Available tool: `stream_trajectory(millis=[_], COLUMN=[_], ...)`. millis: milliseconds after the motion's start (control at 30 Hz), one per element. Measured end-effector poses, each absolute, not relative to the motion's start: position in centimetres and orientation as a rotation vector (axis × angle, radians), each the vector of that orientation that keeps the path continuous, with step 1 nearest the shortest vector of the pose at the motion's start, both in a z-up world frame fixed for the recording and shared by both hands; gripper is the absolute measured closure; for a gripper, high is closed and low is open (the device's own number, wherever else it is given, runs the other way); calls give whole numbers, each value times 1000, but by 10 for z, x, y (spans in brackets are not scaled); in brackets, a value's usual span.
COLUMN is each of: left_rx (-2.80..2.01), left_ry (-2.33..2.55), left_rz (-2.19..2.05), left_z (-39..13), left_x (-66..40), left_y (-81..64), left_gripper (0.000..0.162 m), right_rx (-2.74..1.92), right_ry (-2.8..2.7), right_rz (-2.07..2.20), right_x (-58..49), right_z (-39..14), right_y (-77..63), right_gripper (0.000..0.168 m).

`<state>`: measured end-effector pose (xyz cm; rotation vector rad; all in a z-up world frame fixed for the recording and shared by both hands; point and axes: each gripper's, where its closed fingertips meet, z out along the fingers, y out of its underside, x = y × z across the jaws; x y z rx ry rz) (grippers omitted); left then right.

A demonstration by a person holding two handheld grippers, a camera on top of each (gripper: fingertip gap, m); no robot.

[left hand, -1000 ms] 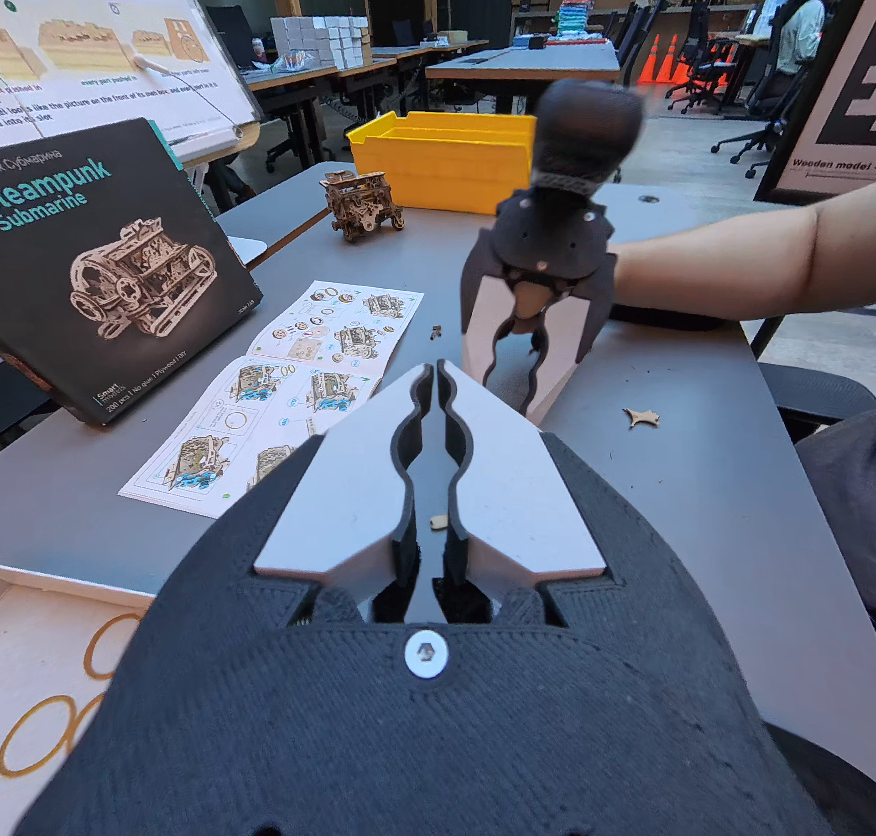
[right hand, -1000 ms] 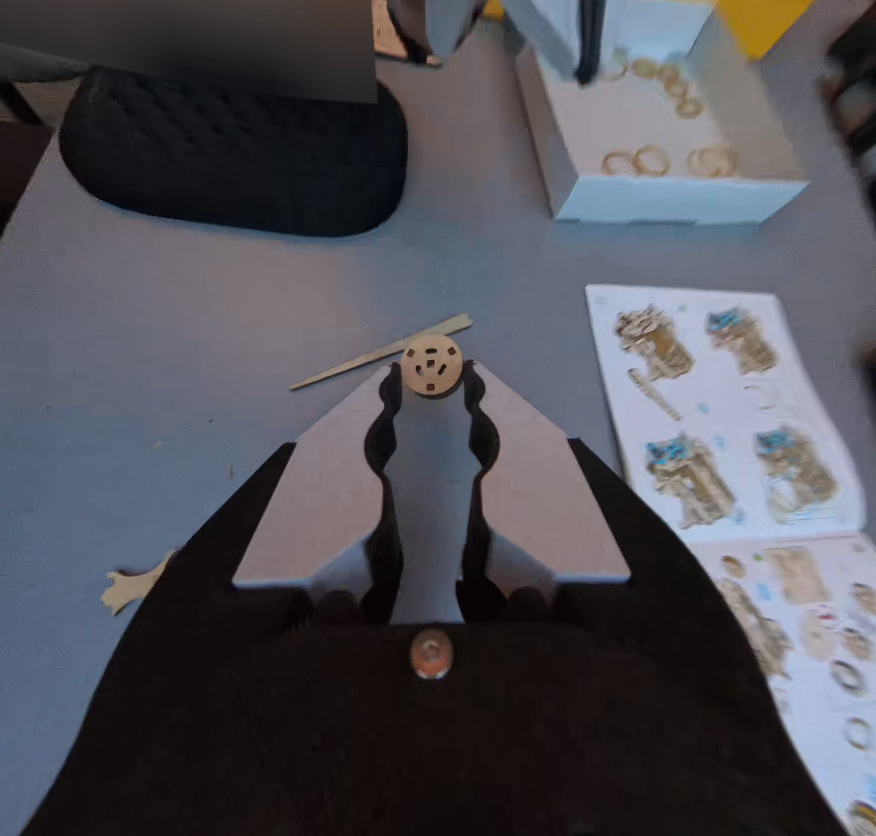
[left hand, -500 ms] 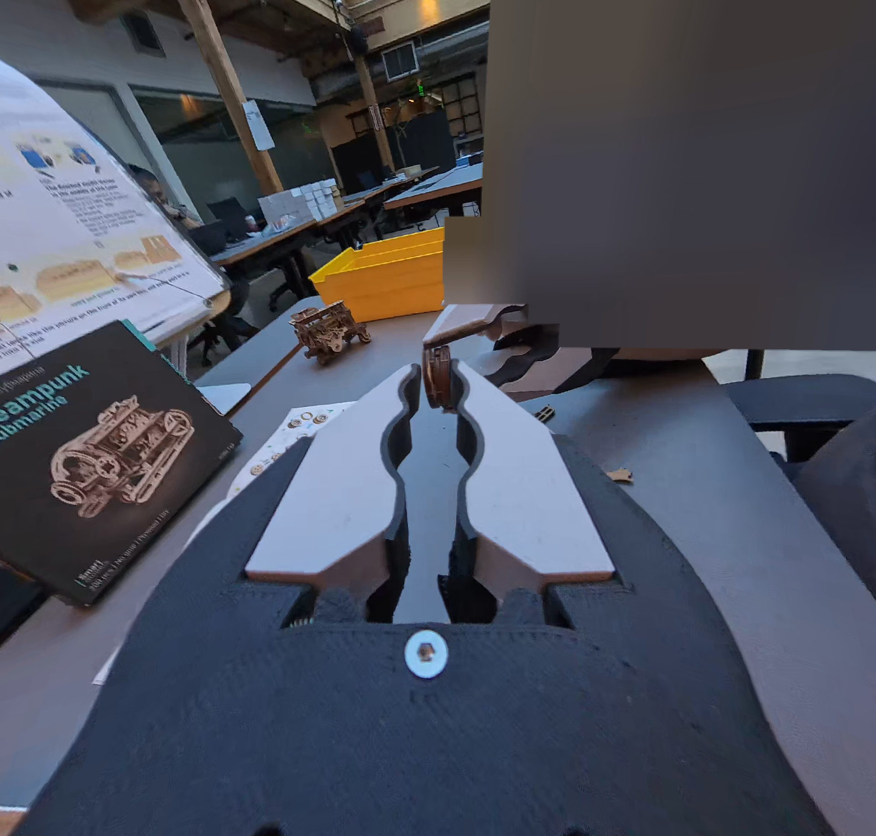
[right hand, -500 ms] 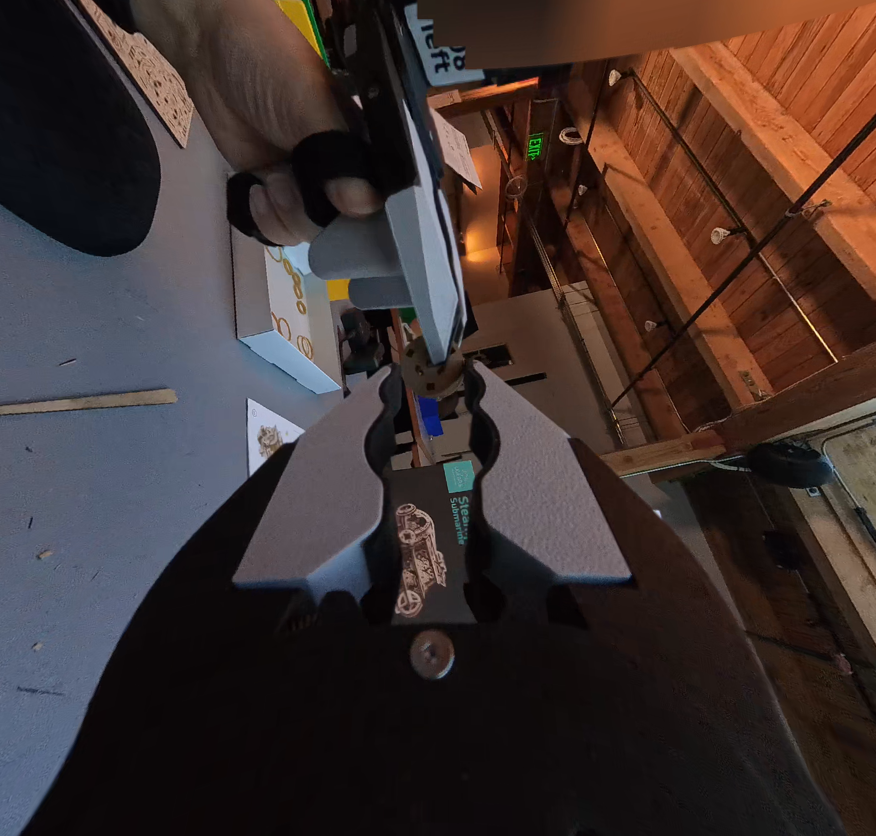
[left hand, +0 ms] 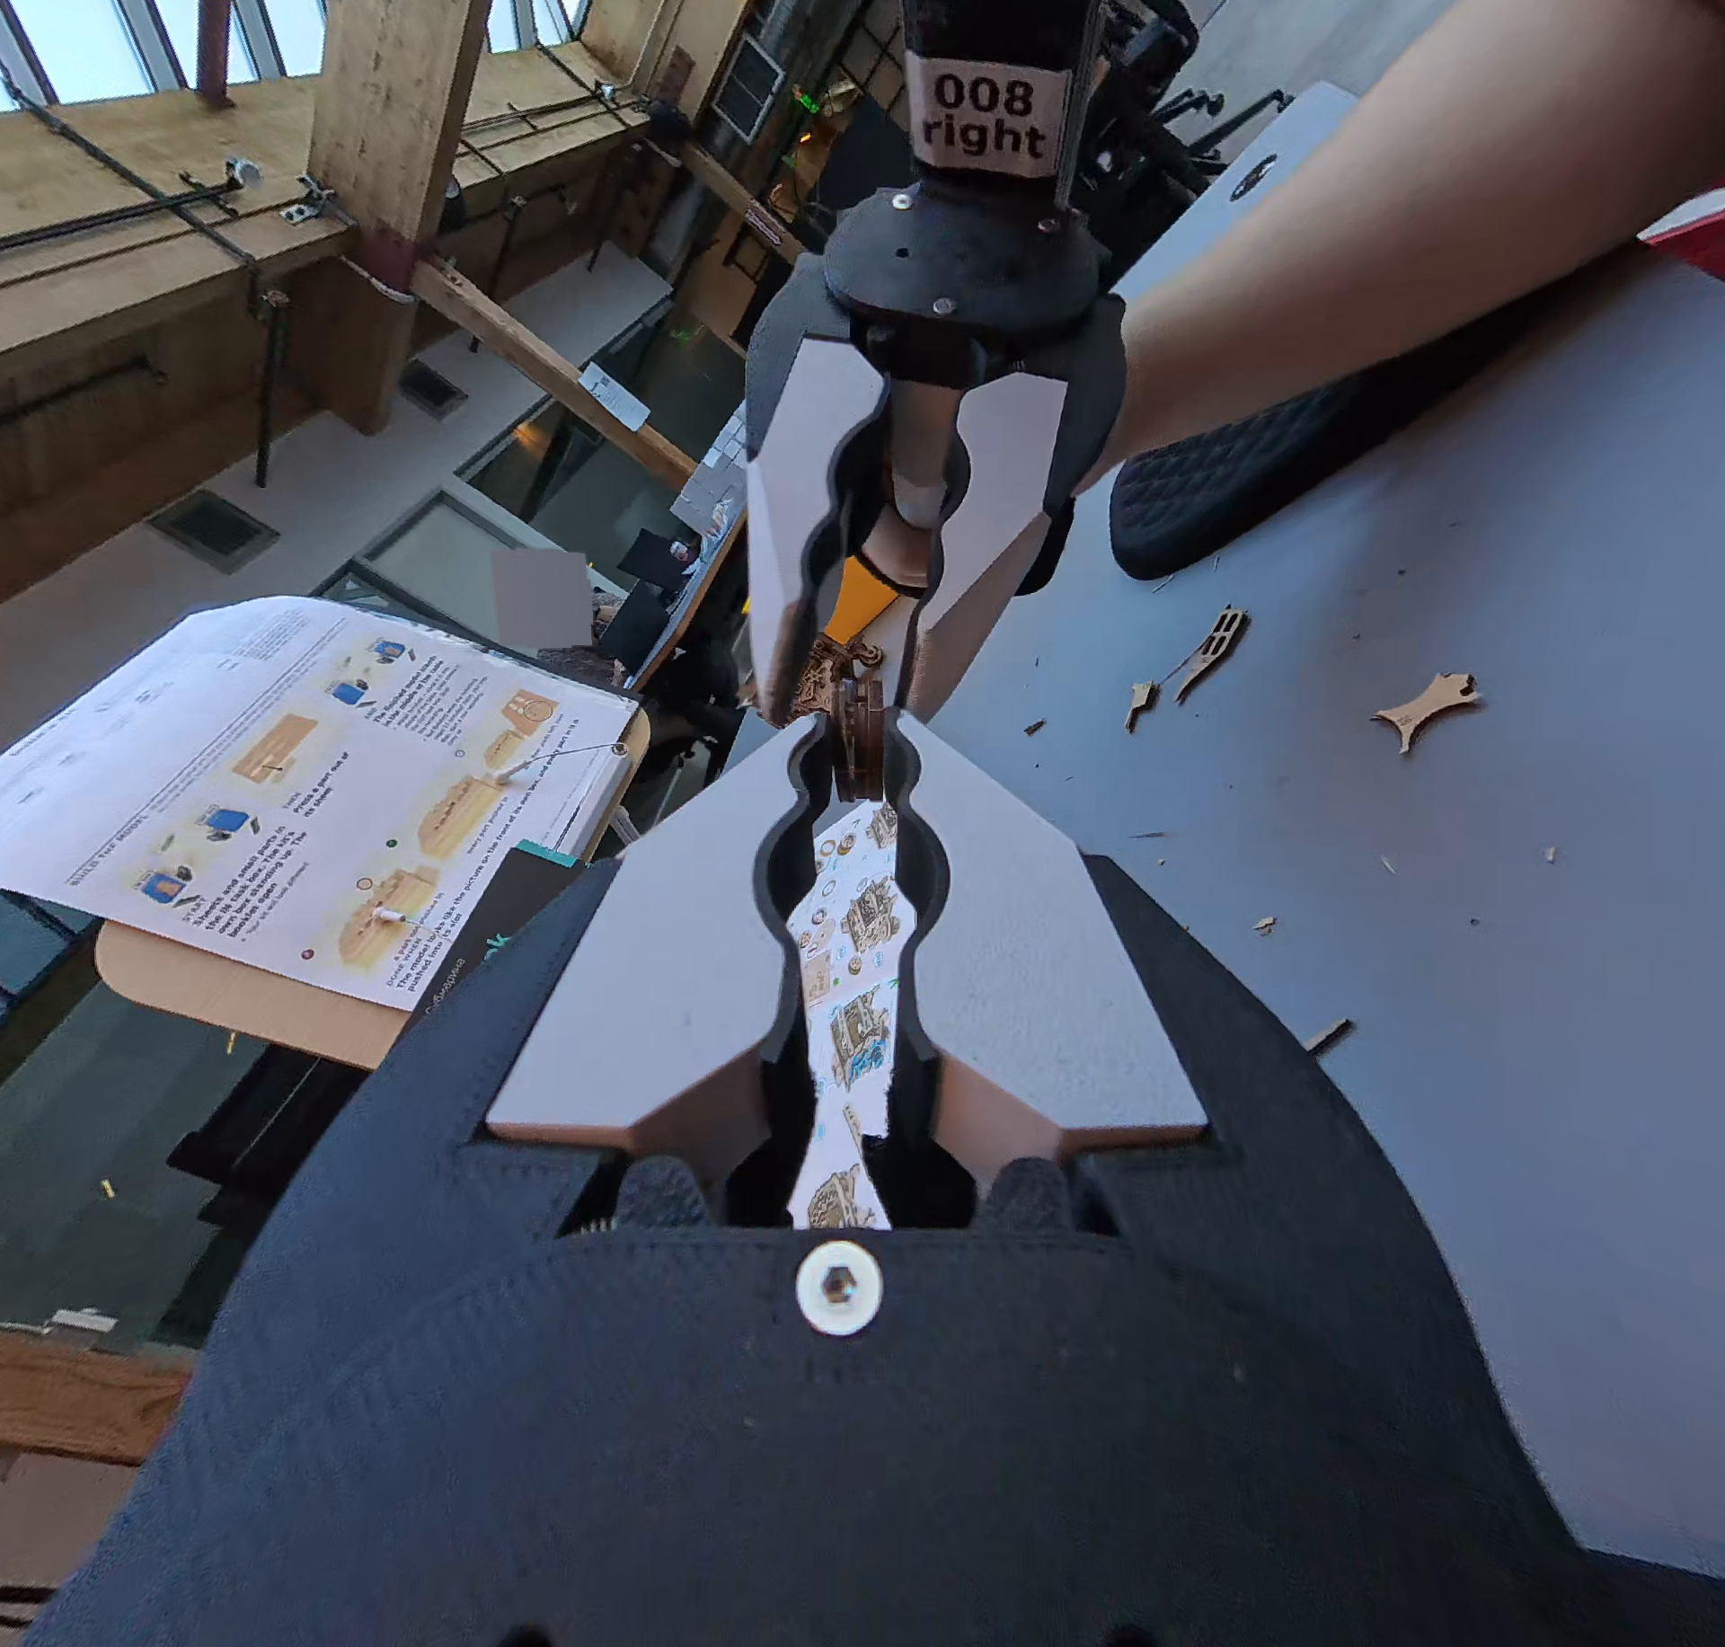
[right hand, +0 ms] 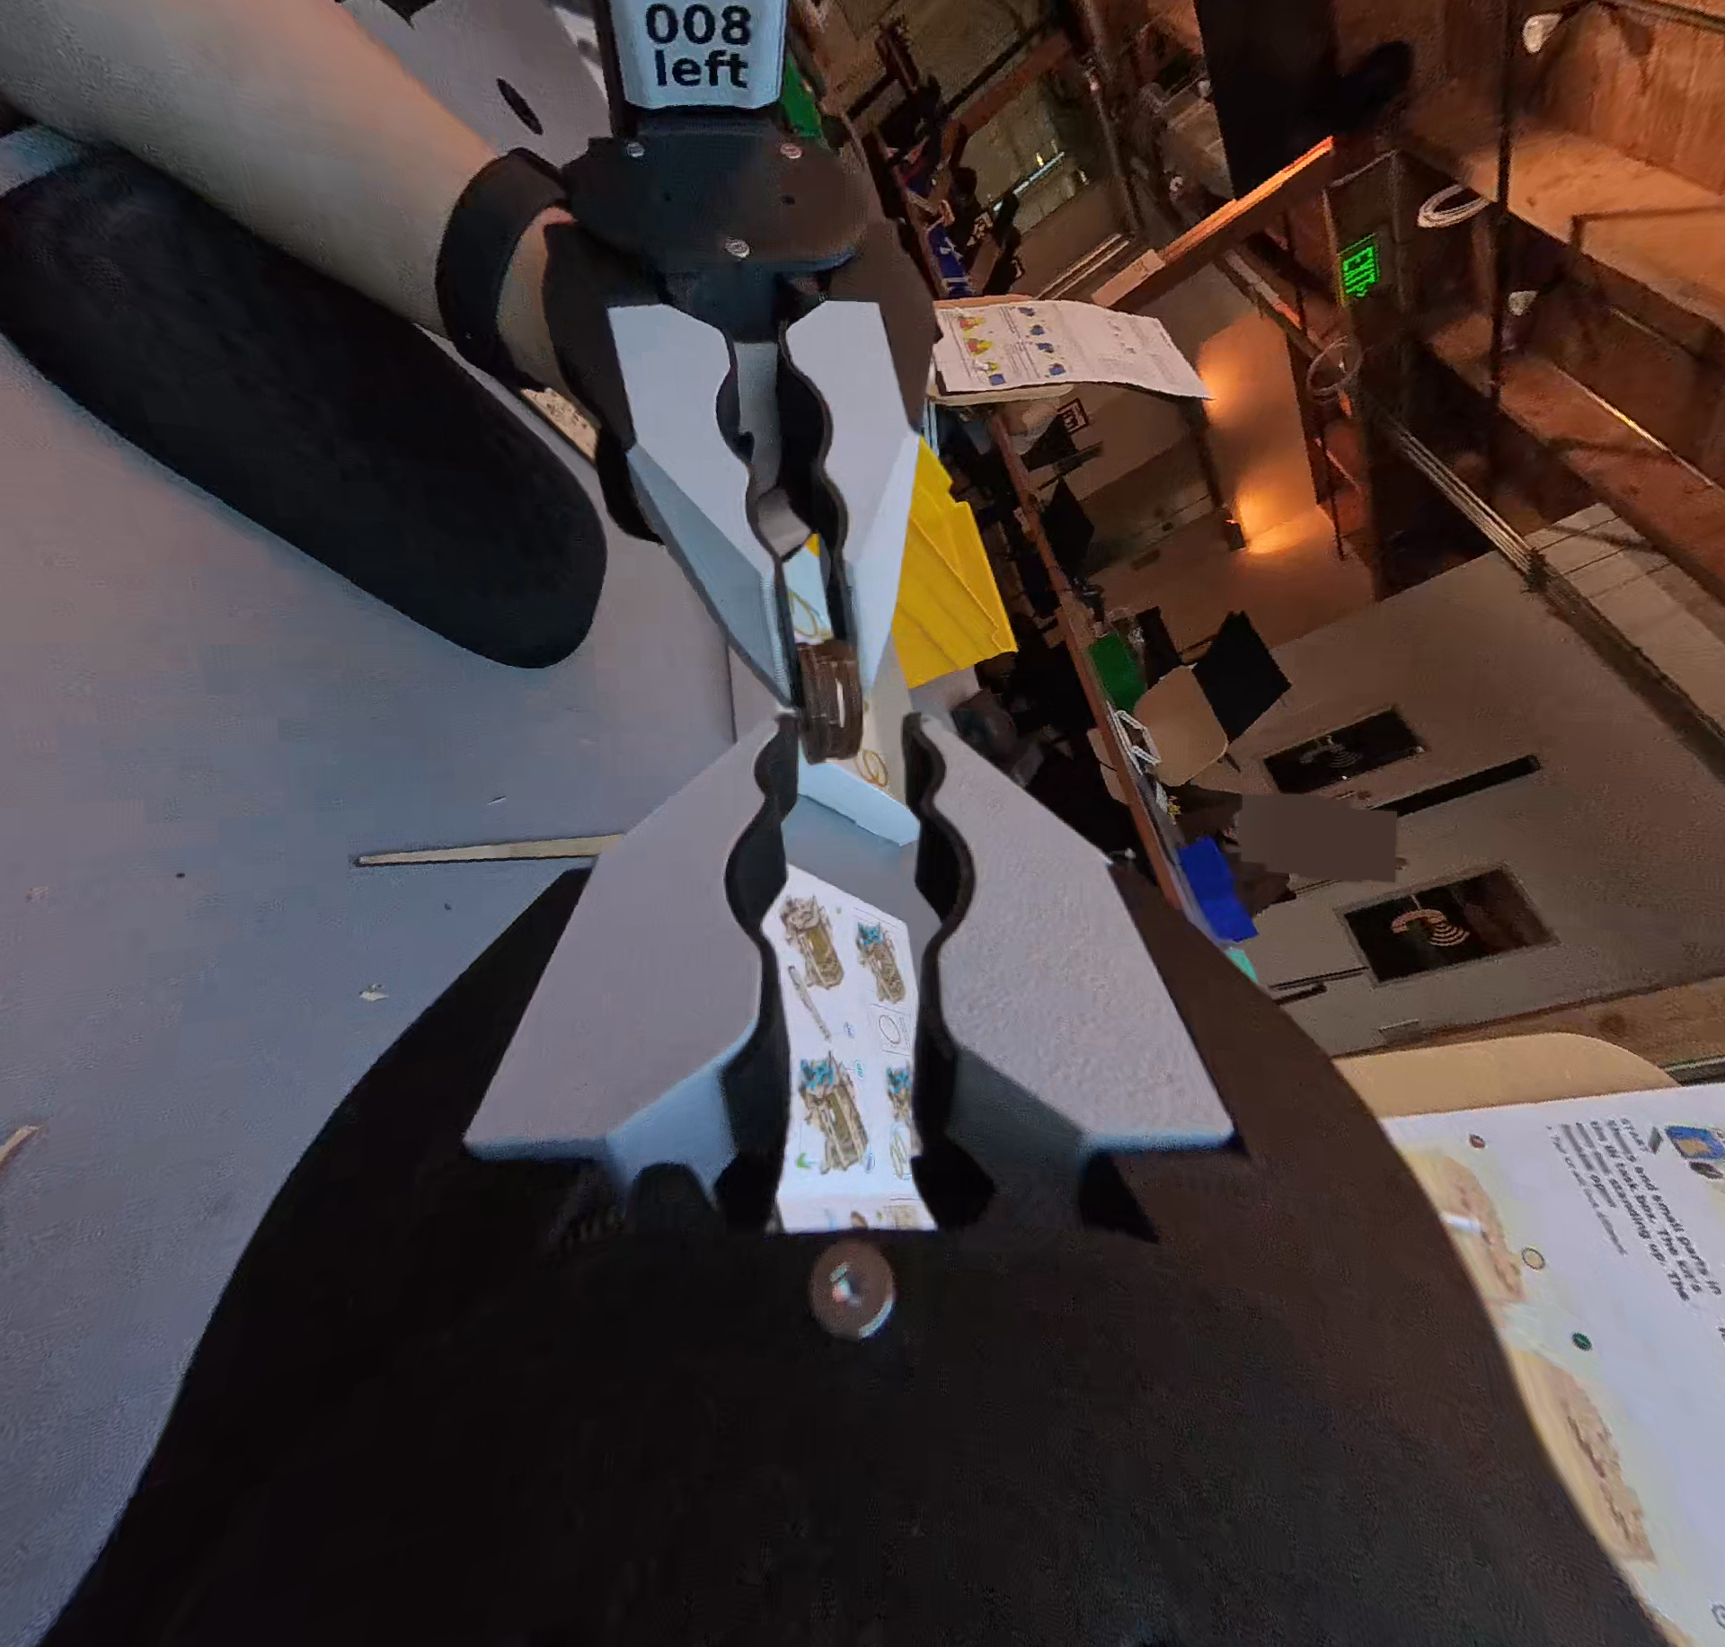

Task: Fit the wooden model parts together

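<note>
My left gripper [left hand: 851,743] is shut on a small stack of round wooden model parts [left hand: 859,753], held edge-on in the air above the grey table [left hand: 1400,855]. My right gripper [left hand: 845,701] faces it tip to tip from the far side. In the right wrist view the right gripper [right hand: 845,729] is open, its jaws apart on either side of the wooden stack [right hand: 826,706], and its left fingertip is close beside it. The left gripper [right hand: 829,683] pinches the stack there. A bare forearm shows behind each gripper.
Wood scraps [left hand: 1423,711] and a thin wooden stick [right hand: 485,853] lie on the table. A black wrist pad [right hand: 280,445] lies beyond. An open instruction booklet [right hand: 840,1042], a white box [right hand: 868,799], a yellow bin [right hand: 943,575] and a propped instruction sheet [left hand: 327,790] are nearby. My left and right fingertips are right by each other.
My right gripper lifted a wooden disc off the table and brought it to the left gripper's tips. It has since opened, and the disc stays with the stack in the left gripper.
</note>
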<state>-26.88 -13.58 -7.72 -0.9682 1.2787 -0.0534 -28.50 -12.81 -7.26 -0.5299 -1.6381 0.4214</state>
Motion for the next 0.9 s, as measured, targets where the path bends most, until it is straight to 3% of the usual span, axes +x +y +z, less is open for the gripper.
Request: stream_trajectory(millis=[100, 367, 533, 767, 900], left_rx=[-954, -887, -891, -1092, -1152], left_ry=[1299, 1209, 1131, 974, 946], left_rz=[-19, 4, -191, -758, -863], left_z=[-80, -62, -47, -38, -43], left_x=[-268, -270, -269, -268, -260], left_y=[-136, -141, -152, -150, -148], left_gripper=[154, 150, 148, 110, 111], right_rx=[-517, -375, -263, -125, -87], right_ry=[-1672, -1564, -1486, -1415, -1403], right_rz=[382, 129, -140, -288, -289], right_x=[-285, -280, -274, -268, -267], right_z=[-80, -60, -53, -46, -46], right_y=[-131, -135, -131, -141, -147], right_gripper=[158, 159, 159, 158, 158])
